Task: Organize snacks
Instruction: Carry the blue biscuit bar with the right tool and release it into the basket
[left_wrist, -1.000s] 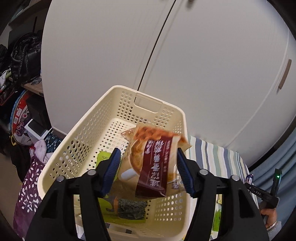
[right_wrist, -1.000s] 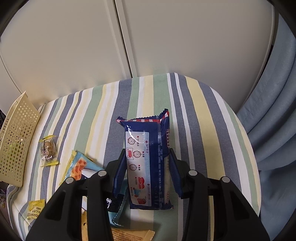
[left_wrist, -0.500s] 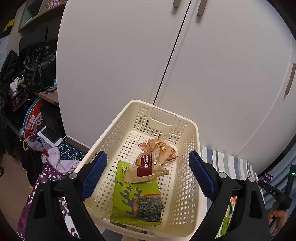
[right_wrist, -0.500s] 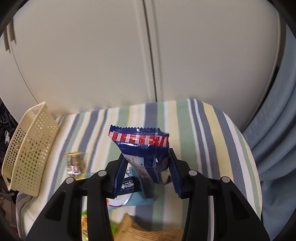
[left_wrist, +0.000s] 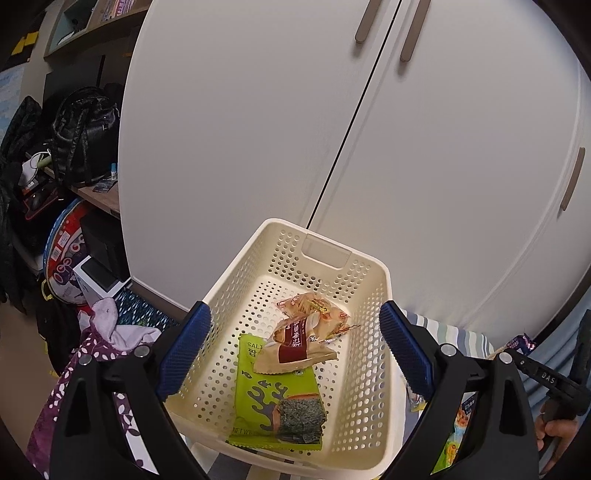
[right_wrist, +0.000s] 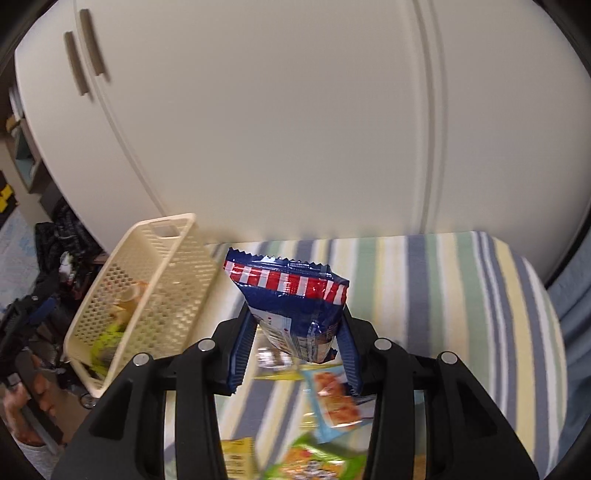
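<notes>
A cream perforated basket (left_wrist: 373, 354) sits below my left gripper (left_wrist: 293, 350), which is open and empty above it. Inside lie a green seaweed packet (left_wrist: 275, 402), a brown-and-cream snack packet (left_wrist: 295, 350) and a small orange packet (left_wrist: 314, 306). My right gripper (right_wrist: 293, 360) is shut on a blue snack bag (right_wrist: 295, 310) with a red-and-white striped top, held up over the striped cloth (right_wrist: 461, 295). The basket (right_wrist: 147, 280) stands to its left in the right wrist view. Several loose packets (right_wrist: 332, 398) lie blurred on the cloth below the bag.
White cupboard doors (left_wrist: 406, 147) rise right behind the basket and bed. Left of the basket are a shelf with a black bag (left_wrist: 83, 136) and a patterned purple cloth (left_wrist: 74, 387). A hand (left_wrist: 557, 432) shows at the right edge. A blue curtain (right_wrist: 576, 332) hangs on the right.
My left gripper opened and the brown-and-cream packet dropped into the basket; the gripper then rose. My right gripper lifted the blue bag off the cloth and swung left toward the basket.
</notes>
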